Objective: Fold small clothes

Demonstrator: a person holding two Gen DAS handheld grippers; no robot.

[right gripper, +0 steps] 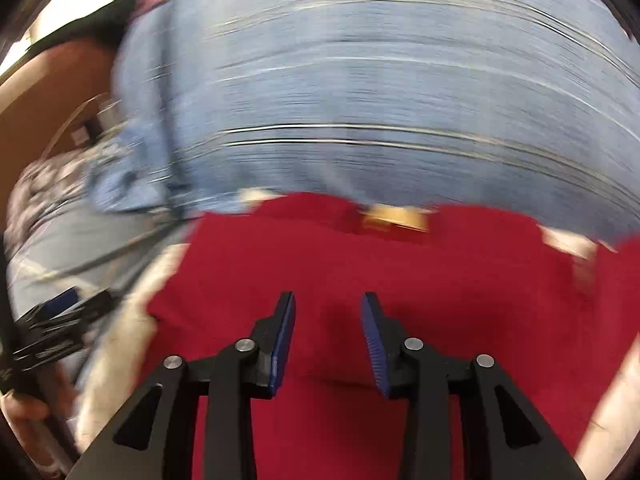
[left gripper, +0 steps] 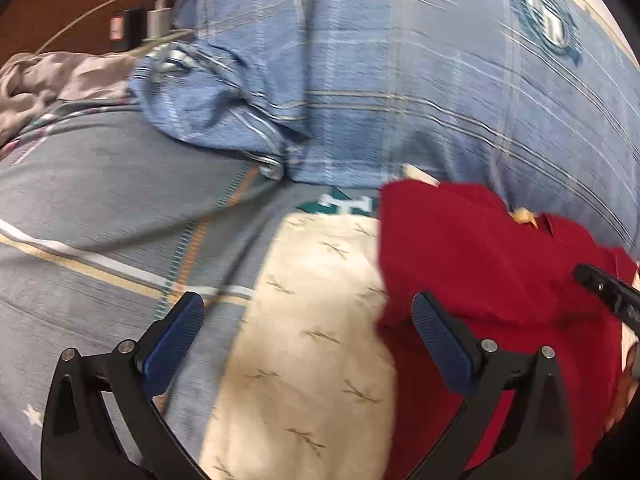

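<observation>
A small red garment lies flat on a cream cloth on the bed. It fills the lower half of the right wrist view, with a tan label at its far edge. My left gripper is wide open and empty, over the garment's left edge and the cream cloth. My right gripper is partly open and empty, just above the middle of the red garment. It shows at the right edge of the left wrist view. The left gripper shows at the left of the right wrist view. Both views are blurred by motion.
A blue plaid pillow or quilt lies just behind the garment. The bedsheet is grey-blue with stripes. A crumpled grey cloth lies far left. Chargers and cables sit by the brown headboard.
</observation>
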